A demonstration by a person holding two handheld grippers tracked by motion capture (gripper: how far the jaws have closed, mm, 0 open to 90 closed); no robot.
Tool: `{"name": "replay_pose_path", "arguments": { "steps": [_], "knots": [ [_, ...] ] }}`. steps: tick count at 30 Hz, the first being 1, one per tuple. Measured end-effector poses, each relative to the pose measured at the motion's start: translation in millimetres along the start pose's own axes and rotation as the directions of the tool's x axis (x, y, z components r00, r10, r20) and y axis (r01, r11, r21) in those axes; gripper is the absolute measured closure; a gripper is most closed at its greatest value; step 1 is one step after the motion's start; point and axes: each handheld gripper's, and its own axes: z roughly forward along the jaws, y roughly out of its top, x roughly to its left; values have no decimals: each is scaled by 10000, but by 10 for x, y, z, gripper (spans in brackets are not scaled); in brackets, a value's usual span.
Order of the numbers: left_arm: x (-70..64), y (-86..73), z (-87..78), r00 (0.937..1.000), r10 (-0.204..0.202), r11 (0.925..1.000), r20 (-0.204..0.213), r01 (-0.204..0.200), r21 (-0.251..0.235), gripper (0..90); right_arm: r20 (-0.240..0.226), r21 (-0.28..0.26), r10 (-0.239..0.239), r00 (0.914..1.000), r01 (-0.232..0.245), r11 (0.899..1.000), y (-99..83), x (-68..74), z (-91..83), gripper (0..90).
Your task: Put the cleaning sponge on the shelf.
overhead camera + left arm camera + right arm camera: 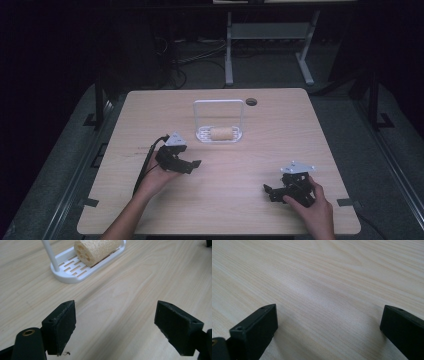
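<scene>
High view is showing a person holding a gripper in each hand over a wooden table (250, 200), with a loofah sponge (222, 133) lying on its side in a white slotted rack (239, 136) near the far middle. The left gripper (192, 165) is hovering just short of the rack, its jaws standing wide apart and gripping nothing. The right gripper (268, 191) is waiting well apart from the rack, near the front right, jaws also spread and empty. This looks like the approach step: the left gripper is lining up on the sponge, not yet touching it. The next move probably calls for going forward under the rack's hoop handle (218, 102) and closing gently, since the sponge looks soft and light.

Left gripper view is giving the sponge's (96, 250) porous end and the rack's (72, 277) slots, which the high view is blurring. Right gripper view is facing bare wood grain (324, 277) between its jaws.
</scene>
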Motion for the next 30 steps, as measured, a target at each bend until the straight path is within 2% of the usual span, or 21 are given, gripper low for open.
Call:
{"name": "replay_pose_path", "arguments": {
  "steps": [5, 20, 24, 30],
  "knots": [
    [-13, -95, -106, 9998, -25, 9999, -176, 23, -106, 163, 1, 0, 0, 10000, 0, 10000, 0, 0, 0, 10],
    [-46, -521, -515, 9969, -162, 9997, -766, 148, -187, 132, 1, 0, 1, 10000, -1, 10000, 0, 0, 0, 10],
    [-62, -600, -559, 9966, -256, 9996, -788, 245, -147, 132, 0, -2, 7, 10000, -7, 10000, 0, 1, 0, 10],
    [-71, -794, -623, 9940, -287, 9994, -1058, 304, 146, 132, -1, 2, 12, 10000, -12, 10000, 1, 1, 0, 9]
  ]
}}
